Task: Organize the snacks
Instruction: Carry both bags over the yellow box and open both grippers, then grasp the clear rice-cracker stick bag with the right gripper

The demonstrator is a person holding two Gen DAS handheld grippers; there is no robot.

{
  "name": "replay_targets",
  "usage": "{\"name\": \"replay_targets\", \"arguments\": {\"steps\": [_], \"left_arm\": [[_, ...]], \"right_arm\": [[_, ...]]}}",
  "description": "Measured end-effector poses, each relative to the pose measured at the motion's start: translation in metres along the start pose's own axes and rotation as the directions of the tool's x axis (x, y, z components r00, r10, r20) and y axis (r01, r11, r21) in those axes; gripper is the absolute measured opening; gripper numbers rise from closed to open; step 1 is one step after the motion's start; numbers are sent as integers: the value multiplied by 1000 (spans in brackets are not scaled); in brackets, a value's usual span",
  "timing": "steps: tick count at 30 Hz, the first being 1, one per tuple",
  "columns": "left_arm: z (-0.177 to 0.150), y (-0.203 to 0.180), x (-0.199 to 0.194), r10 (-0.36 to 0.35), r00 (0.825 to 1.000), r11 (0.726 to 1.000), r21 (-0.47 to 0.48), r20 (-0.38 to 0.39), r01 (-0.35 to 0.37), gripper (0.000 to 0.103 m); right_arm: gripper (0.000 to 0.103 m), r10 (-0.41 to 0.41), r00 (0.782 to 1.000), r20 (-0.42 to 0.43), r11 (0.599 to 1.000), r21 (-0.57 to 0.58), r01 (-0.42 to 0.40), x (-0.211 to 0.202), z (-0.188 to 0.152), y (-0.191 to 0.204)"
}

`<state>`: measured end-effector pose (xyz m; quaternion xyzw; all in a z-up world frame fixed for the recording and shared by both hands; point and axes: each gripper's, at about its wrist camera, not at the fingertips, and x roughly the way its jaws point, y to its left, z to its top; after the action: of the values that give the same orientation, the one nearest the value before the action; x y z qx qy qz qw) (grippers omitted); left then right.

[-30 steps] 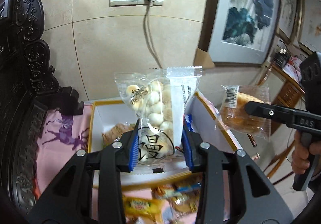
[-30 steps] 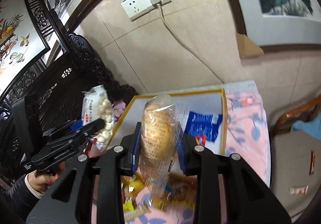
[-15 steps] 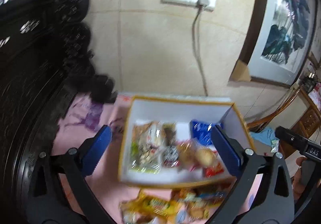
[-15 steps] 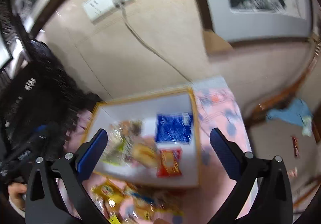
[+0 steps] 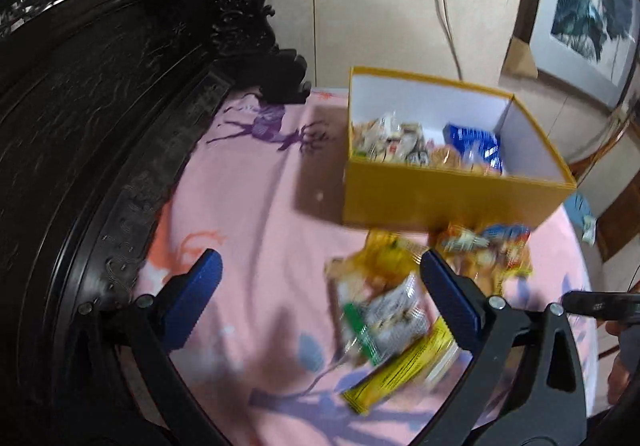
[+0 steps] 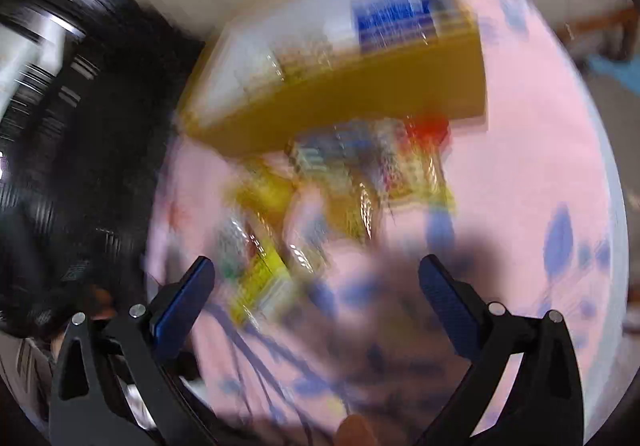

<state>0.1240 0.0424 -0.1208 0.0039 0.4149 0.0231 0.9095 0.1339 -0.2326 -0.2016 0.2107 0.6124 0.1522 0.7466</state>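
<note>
Both grippers empty, heading for the loose snack pile in front of the box.

On the pink printed cloth (image 5: 256, 230), the yellow cardboard box with white inside (image 5: 448, 198) already holds several packets, a blue one (image 5: 474, 144) among them. The loose wrapped snacks (image 5: 392, 298) lie on its near side. The left gripper (image 5: 316, 294) gapes wide, nothing between its blue pads; the pile sits by its right finger, the yellow packet (image 5: 400, 374) lying diagonally. The right gripper (image 6: 316, 290) is equally spread and empty, its view blurred.
</note>
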Motion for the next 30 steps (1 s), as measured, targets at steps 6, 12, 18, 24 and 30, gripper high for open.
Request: {"name": "replay_targets", "arguments": {"steps": [6, 12, 18, 24, 30], "left_arm": [[-28, 16, -11, 29, 999, 999, 24, -22, -29, 101], [-40, 35, -22, -29, 999, 999, -31, -22, 29, 101], [-48, 44, -25, -65, 998, 998, -14, -21, 65, 101], [-52, 52, -27, -113, 993, 993, -25, -27, 112, 101], [-57, 53, -21, -151, 988, 988, -15, -42, 151, 101]], "right_arm": [[102, -68, 991, -117, 995, 71, 76, 46, -12, 16], [99, -177, 978, -113, 980, 68, 185, 76, -20, 41], [81, -274, 958, -79, 960, 37, 277, 106, -22, 68], [72, -349, 937, -27, 936, 28, 350, 126, -24, 87], [33, -413, 910, 46, 910, -31, 414, 126, -36, 92]]}}
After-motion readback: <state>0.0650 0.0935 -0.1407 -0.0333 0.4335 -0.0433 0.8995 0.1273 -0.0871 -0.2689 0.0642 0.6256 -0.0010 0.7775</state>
